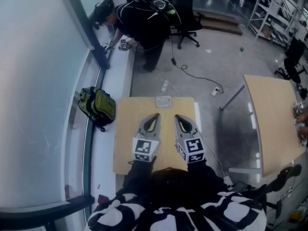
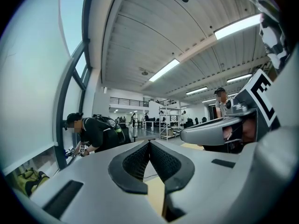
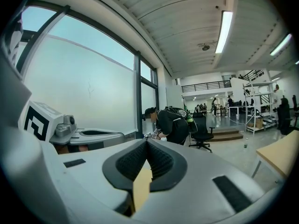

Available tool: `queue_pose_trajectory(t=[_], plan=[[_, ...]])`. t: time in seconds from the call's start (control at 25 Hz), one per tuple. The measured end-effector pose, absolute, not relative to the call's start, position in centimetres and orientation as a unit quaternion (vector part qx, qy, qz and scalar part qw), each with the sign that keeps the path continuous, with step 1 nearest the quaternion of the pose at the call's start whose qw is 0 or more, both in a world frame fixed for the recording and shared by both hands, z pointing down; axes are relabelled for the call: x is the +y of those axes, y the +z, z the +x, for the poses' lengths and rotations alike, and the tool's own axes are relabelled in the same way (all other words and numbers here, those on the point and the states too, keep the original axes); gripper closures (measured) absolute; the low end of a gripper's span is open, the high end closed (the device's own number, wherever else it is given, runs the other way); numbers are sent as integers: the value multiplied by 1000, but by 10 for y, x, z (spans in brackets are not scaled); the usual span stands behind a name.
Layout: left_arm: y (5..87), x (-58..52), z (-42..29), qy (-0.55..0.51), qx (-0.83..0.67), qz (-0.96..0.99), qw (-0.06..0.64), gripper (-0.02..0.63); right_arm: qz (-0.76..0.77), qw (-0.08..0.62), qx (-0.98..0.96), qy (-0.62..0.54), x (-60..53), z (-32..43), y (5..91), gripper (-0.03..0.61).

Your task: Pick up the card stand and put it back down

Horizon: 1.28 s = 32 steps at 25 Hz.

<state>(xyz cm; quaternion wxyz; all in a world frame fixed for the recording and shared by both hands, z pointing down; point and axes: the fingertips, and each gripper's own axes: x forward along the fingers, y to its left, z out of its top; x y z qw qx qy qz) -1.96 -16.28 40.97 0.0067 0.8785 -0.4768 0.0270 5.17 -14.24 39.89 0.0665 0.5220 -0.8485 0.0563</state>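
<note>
A small white card stand (image 1: 163,101) sits at the far edge of a light wooden table (image 1: 126,143); neither gripper view shows it. My left gripper (image 1: 156,115) and right gripper (image 1: 176,116) hover side by side over the table's middle, short of the stand and pointing towards it. In the left gripper view, the left gripper (image 2: 149,143) has its jaws together with nothing between them, and the right gripper's body (image 2: 219,129) shows beside it. In the right gripper view, the right gripper (image 3: 147,141) is likewise shut and empty, with the left gripper's body (image 3: 93,135) to its left.
A person (image 1: 139,23) bends over the window ledge beyond the table. A green backpack (image 1: 98,105) lies on the ledge to the left. A power strip (image 1: 165,85) and cables lie on the floor, an office chair (image 1: 185,13) stands behind, and a second table (image 1: 274,114) is at the right.
</note>
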Motion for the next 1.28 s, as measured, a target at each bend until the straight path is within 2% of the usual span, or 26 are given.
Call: queue_pose_trajectory(t=[1.28], plan=[[421,-157,-30,19,-484,874,22,609,500,74,-861,51,-139,33,404,560]])
